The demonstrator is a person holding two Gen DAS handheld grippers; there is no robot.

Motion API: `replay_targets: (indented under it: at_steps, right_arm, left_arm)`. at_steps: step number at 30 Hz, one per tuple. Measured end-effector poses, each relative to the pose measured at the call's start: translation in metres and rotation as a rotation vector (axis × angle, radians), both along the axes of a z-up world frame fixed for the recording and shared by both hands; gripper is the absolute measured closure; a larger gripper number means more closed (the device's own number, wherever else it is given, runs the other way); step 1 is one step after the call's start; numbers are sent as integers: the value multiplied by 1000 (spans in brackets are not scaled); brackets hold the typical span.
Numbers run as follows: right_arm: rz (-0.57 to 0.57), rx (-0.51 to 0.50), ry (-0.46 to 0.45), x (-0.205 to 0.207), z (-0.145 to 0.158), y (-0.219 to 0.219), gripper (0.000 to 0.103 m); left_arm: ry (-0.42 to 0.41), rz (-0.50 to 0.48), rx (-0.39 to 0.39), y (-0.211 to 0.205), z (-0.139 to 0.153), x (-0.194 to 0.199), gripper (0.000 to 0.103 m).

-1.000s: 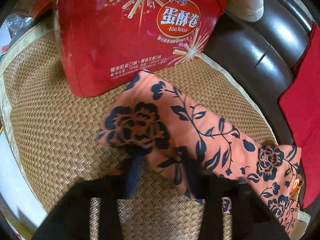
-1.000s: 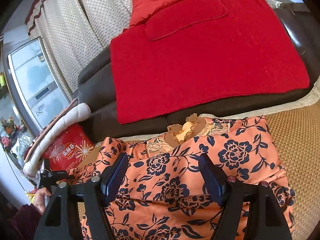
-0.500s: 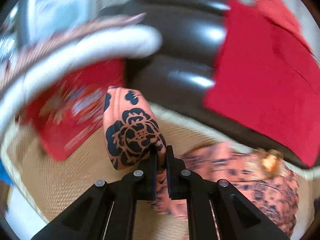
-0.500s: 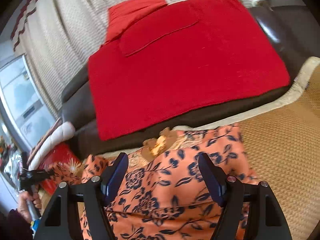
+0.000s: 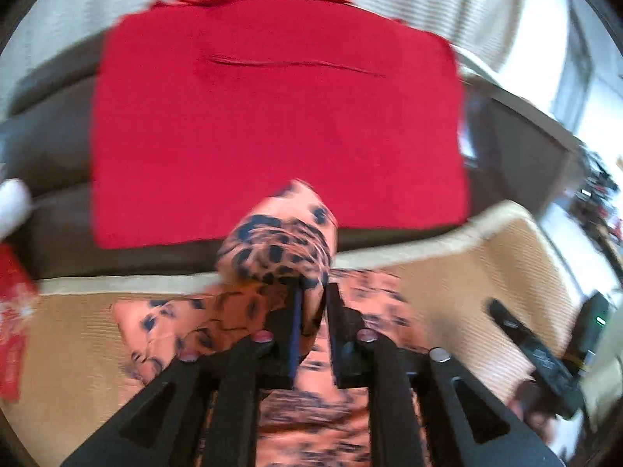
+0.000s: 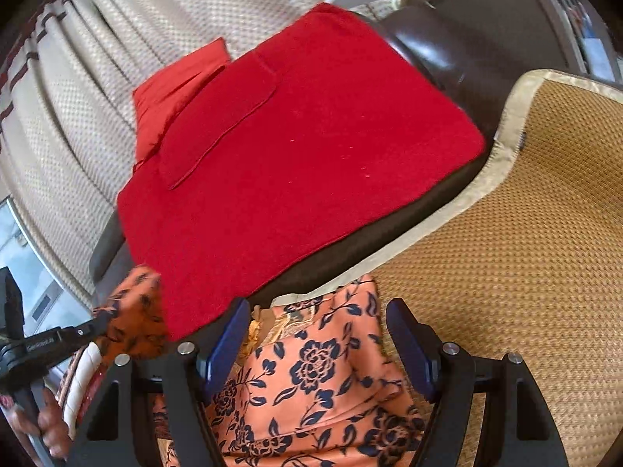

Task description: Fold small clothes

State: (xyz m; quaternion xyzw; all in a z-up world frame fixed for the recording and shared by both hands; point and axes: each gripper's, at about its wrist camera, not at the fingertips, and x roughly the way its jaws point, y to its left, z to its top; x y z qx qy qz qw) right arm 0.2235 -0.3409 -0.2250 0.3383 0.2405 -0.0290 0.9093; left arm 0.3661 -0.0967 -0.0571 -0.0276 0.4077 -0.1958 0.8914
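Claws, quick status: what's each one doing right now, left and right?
Left claw: shut on a lifted end of the orange floral garment.
Right claw: open, holding nothing, jaws spread over the garment lying on the woven mat.

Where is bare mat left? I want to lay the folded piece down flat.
Bare woven mat lies right of the floral garment, out to its beige edging. A smaller strip lies left of the garment, toward the red bag. The middle is crowded: the left claw grips a raised sleeve, the right claw hovers open.
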Motion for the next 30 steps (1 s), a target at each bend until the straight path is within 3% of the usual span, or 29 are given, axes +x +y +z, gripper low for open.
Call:
replay_targets:
  at_steps: [1, 2, 4, 8, 13, 16, 23, 29, 30]
  right_arm:
    - [-3, 5, 4, 0, -1, -4, 27]
    - [-5, 10, 8, 0, -3, -7, 27]
    - [2, 20, 18, 2, -5, -12, 27]
    - [46, 30, 41, 9, -10, -6, 27]
    - [139, 76, 120, 33, -31, 10, 27]
    - [194, 49, 156, 43, -38, 30, 31]
    - [248, -125, 231, 52, -42, 73, 35]
    - [227, -154, 301, 54, -53, 71, 35]
    - [233, -152, 321, 56, -56, 70, 35]
  left_arm:
    - [-6, -27, -22, -6, -1, -5, 69]
    - [-13, -30, -28, -8, 0, -9, 49]
    - [-50, -2, -43, -2, 1, -19, 33]
    - [-50, 114, -35, 38, -17, -17, 33]
    - [8, 271, 44, 84, -74, -13, 33]
    - [30, 327, 81, 103, -101, -12, 33]
    - [7, 319, 270, 87, -149, -4, 33]
    - [195, 292, 343, 82, -212, 15, 33]
    - [182, 298, 343, 82, -212, 14, 33]
